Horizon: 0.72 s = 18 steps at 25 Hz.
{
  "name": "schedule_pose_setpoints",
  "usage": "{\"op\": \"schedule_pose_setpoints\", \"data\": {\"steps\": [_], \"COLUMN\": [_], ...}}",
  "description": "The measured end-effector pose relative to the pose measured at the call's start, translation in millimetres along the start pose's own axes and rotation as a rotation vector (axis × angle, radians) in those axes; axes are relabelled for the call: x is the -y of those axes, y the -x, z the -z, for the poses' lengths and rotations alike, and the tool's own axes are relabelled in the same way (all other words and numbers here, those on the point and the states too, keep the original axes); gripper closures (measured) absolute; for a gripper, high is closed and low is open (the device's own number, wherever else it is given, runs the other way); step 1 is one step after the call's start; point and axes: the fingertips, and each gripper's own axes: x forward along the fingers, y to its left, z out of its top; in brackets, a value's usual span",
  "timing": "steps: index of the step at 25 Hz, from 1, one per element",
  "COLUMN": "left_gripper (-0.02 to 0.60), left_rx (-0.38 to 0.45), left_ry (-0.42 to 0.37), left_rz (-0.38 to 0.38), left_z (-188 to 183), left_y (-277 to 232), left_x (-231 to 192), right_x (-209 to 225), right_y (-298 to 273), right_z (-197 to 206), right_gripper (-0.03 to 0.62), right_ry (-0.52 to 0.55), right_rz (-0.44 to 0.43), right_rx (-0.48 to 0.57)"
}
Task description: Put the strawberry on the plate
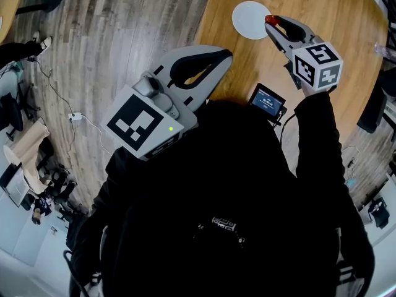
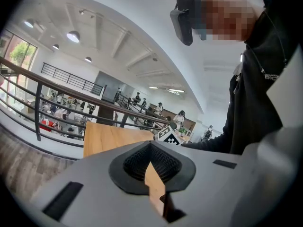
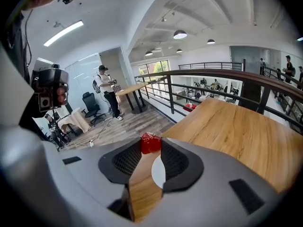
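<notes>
Strawberry (image 3: 150, 143) pinched at the tips – white plate (image 1: 250, 19) just beside

Right tongs (image 1: 272, 23) clenched on the red strawberry at their very tips, held over the wooden desk (image 1: 322, 11), with the plate showing between the jaws, just beyond them. Left tongs (image 2: 150, 148) closed tip to tip, empty – raised near the desk's edge, well apart from the plate.

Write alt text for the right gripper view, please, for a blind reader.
The right gripper holds a red strawberry at the tips of its jaws, above a wooden table. A white plate lies on it, seen between the jaws.
</notes>
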Motion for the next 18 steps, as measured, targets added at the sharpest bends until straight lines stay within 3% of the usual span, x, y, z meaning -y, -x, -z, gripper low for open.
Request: {"op": "schedule_pose_setpoints", "data": {"steps": [18], "left_gripper": [0.578], "left_rx": [-0.002], "left_ry": [0.051], "left_rz": [-0.015], "left_z": [10.8], "left_y": [4.8], "left_x": [3.7], "right_x": [28.1], "right_y": [-36.3], "right_z": [53.8], "right_gripper": [0.456], "right_ry": [-0.035], "right_rz": [0.016], "right_rx": [-0.131]}}
